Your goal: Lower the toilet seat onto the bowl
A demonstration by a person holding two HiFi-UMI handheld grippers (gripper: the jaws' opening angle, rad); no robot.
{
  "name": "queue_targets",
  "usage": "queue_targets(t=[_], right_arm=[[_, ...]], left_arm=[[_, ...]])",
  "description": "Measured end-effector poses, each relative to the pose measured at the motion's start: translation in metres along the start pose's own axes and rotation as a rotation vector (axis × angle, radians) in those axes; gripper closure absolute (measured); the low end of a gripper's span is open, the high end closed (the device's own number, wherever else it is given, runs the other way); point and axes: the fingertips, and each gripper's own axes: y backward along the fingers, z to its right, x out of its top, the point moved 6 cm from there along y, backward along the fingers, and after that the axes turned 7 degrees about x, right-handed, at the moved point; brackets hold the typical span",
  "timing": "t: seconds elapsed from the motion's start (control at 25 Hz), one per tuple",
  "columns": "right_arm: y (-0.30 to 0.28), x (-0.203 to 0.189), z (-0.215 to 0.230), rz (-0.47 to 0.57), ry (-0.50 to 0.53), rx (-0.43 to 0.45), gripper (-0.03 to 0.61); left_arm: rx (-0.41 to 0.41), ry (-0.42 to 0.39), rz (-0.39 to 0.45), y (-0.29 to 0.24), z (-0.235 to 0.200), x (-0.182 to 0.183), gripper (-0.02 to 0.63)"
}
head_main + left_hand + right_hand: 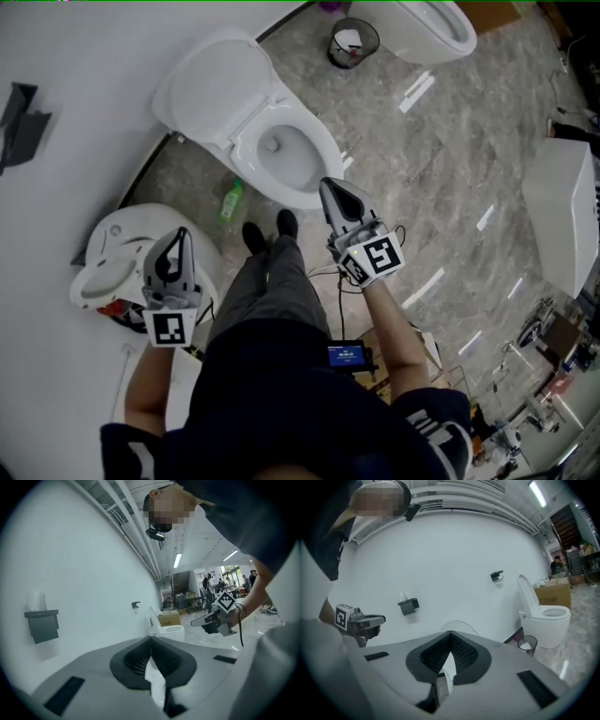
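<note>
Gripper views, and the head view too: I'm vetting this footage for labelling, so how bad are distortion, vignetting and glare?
Left gripper view: heavy fisheye, black vignette at the corners. Right gripper view: same fisheye and vignette, ceiling pipes bowed, far toilet in focus. Head view: even light, white glare streaks on the glossy floor.

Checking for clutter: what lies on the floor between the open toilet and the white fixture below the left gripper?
A single green bottle; only the head view shows it.

Left gripper (179,240), right gripper (330,190): jaws together
</note>
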Motion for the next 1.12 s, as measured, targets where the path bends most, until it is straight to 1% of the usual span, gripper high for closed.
queue_targets(t=[0.28,0.52,0.64,0.76,1.12], right_arm=[[-0.01,0.06,-0.043,0.047,0.09,0.054,0.56],[-0.014,0.101,-0.084,0.082,0.18,0.105,0.559],[-0.02,0.115,-0.1,0.087,0.226,0.127,0.558],[-0.023,0.126,-0.111,0.097,0.258,0.146,0.558],[-0.019,0.153,-0.145,0.126,0.345,0.164,0.558]], left_arm=[[0.031,0.002,0.053,0.013,-0.016,0.024,0.589],[0.07,0.025,0.12,0.027,-0.029,0.048,0.589],[0.085,0.029,0.148,0.033,-0.036,0.054,0.589],[0.1,0.033,0.158,0.037,-0.041,0.06,0.589],[0.132,0.028,0.221,0.055,-0.055,0.084,0.589]])
